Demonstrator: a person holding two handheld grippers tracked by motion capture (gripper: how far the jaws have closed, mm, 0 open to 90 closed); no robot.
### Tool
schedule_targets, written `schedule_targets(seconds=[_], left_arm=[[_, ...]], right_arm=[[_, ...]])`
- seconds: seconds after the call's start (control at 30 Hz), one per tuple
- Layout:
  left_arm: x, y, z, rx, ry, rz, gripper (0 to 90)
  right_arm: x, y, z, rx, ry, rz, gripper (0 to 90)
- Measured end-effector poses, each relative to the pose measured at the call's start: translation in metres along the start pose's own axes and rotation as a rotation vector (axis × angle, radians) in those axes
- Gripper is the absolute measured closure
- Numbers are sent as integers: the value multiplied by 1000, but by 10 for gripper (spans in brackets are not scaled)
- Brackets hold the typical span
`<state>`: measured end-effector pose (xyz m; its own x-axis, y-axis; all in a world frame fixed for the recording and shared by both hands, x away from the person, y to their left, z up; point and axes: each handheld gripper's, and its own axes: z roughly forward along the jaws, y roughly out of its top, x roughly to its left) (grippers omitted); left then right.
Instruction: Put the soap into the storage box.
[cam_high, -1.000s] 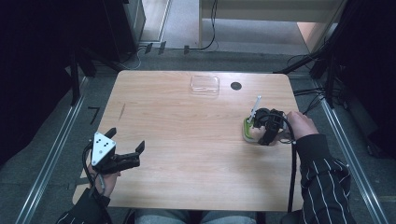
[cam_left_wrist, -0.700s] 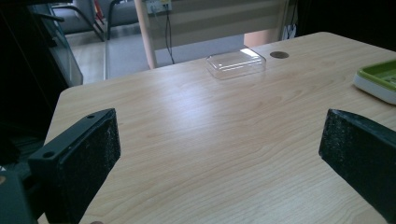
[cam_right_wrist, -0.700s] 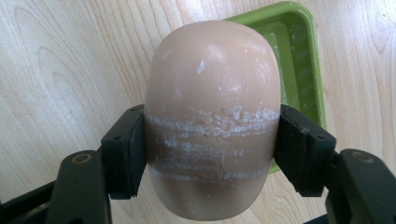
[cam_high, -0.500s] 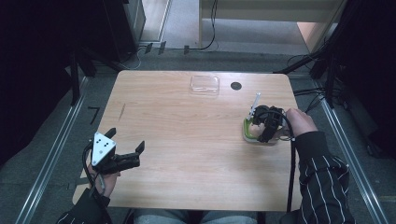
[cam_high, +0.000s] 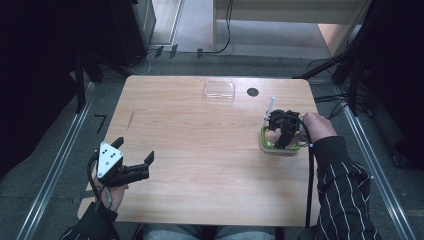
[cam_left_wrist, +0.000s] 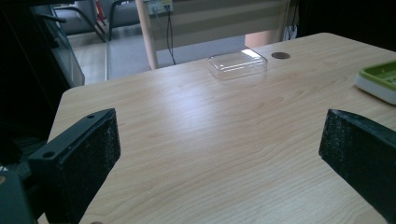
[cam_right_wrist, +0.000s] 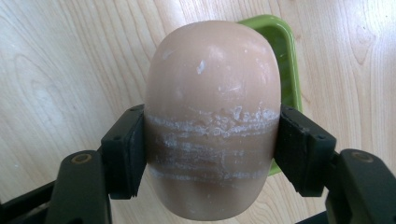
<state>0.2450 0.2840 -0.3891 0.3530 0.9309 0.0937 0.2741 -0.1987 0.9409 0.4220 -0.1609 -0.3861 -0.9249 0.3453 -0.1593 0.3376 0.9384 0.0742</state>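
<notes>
A beige oval soap bar (cam_right_wrist: 212, 84) with white scuff lines across its middle is clamped between the pads of my right gripper (cam_right_wrist: 212, 140), which is shut on it. The soap hangs over a green soap dish (cam_right_wrist: 281, 46). In the high view the right gripper (cam_high: 279, 131) sits over that dish (cam_high: 280, 147) at the table's right side. My left gripper (cam_high: 136, 149) rests near the front left corner, open, with nothing between its jaws. In the left gripper view its two black fingers (cam_left_wrist: 79, 158) frame bare wood.
A clear plastic lid (cam_high: 219, 91) lies at the far middle of the wooden table (cam_high: 200, 150), next to a small dark round hole (cam_high: 252, 92). The lid (cam_left_wrist: 237, 64) and a corner of the green dish (cam_left_wrist: 380, 79) show in the left gripper view.
The right gripper with the soap has shifted only very slightly over the dish. The left gripper has stayed where it was.
</notes>
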Motion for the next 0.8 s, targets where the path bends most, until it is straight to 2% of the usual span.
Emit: schedule_targets(seconds=[0.37,0.8], left_arm=[[0,0,0,0,-1,-2,0],[0,0,0,5,1,2,0]], right_arm=[[-9,-2,7,19,-2,-8,338],[-17,-5,13,12,5,-2,338]])
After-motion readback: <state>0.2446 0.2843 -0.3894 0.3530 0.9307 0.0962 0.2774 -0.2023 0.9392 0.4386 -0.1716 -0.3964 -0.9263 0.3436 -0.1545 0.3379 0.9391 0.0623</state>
